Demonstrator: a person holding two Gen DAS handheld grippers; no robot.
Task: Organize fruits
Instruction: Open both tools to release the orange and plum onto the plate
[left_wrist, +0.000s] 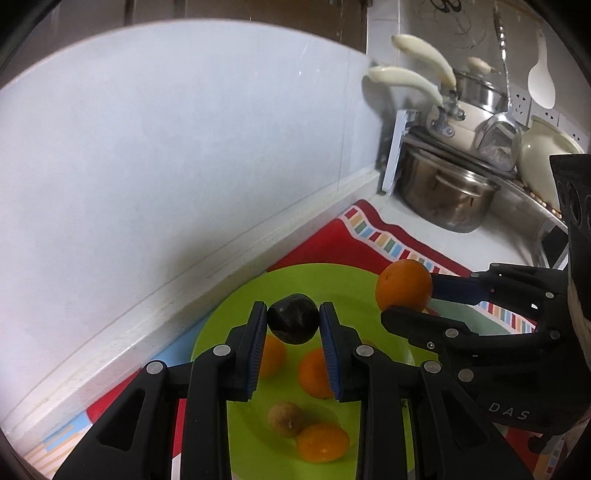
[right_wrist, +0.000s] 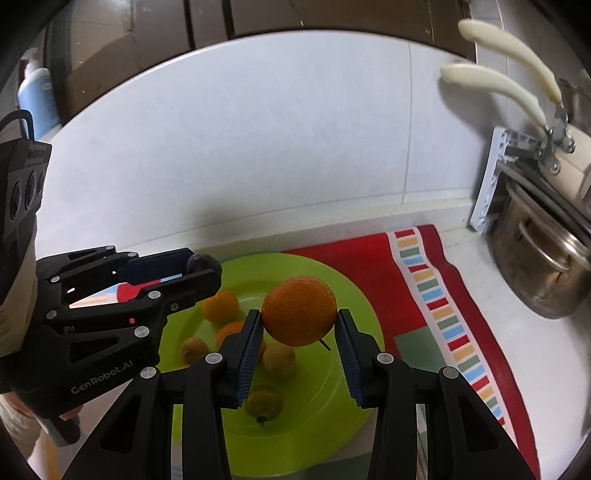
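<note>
A lime green plate (left_wrist: 332, 288) lies on a red patterned mat (left_wrist: 354, 240); it also shows in the right wrist view (right_wrist: 325, 406). On it lie several small oranges (left_wrist: 322, 442) and a brown kiwi-like fruit (left_wrist: 286, 419). My left gripper (left_wrist: 293, 325) is shut on a dark round fruit (left_wrist: 293, 323) above the plate. My right gripper (right_wrist: 299, 321) is shut on a large orange (right_wrist: 299, 310) above the plate. The large orange (left_wrist: 403, 285) hangs over the plate's right rim in the left wrist view. The left gripper (right_wrist: 203, 271) is over the plate's left edge in the right wrist view.
A white wall (left_wrist: 184, 147) runs close behind the plate. Steel pots (left_wrist: 447, 195) and a pan with cream handles (left_wrist: 406, 79) are stacked at the right on the white counter (left_wrist: 491, 243). A blue-white bottle (right_wrist: 37, 92) stands far left.
</note>
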